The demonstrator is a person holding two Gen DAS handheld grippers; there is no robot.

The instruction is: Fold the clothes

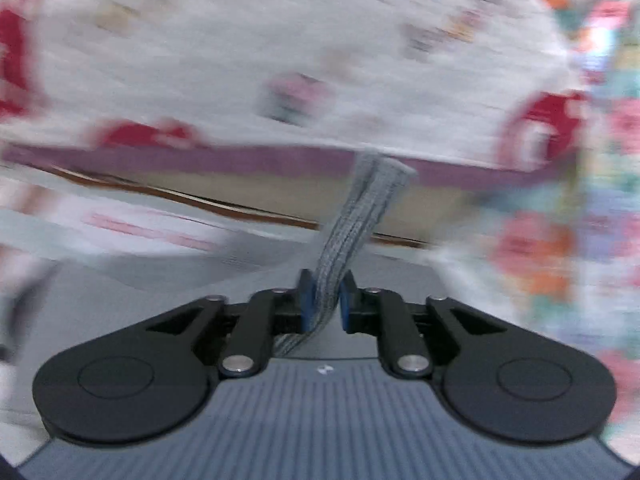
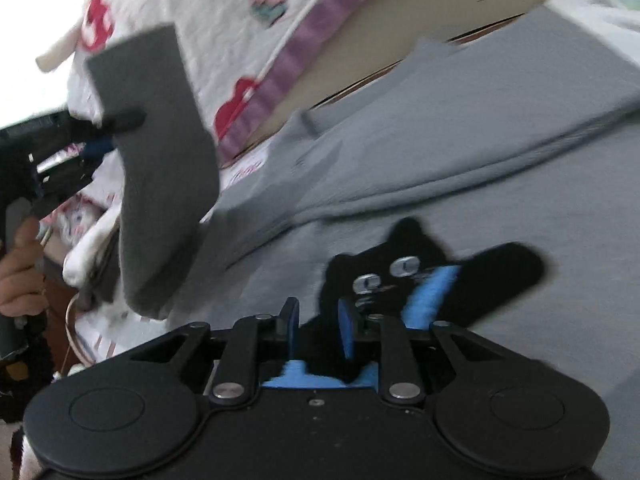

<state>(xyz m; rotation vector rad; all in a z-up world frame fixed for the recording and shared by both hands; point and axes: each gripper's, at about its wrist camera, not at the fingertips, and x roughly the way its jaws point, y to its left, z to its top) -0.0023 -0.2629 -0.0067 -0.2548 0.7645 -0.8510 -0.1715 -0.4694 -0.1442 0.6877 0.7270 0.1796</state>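
Grey cotton sweatshirt [image 2: 460, 152] with black cat print [image 2: 400, 276] lies spread on the bed; my left fingers [image 1: 324, 296] pinch its raised sleeve [image 2: 160, 184], right fingers [image 2: 318, 332] parted, empty. Folding barely begun.

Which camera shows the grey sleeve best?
The right wrist view: the sleeve hangs whole, pinched by the left tongs. The left wrist view shows only its edge, a thin strip between the fingers.
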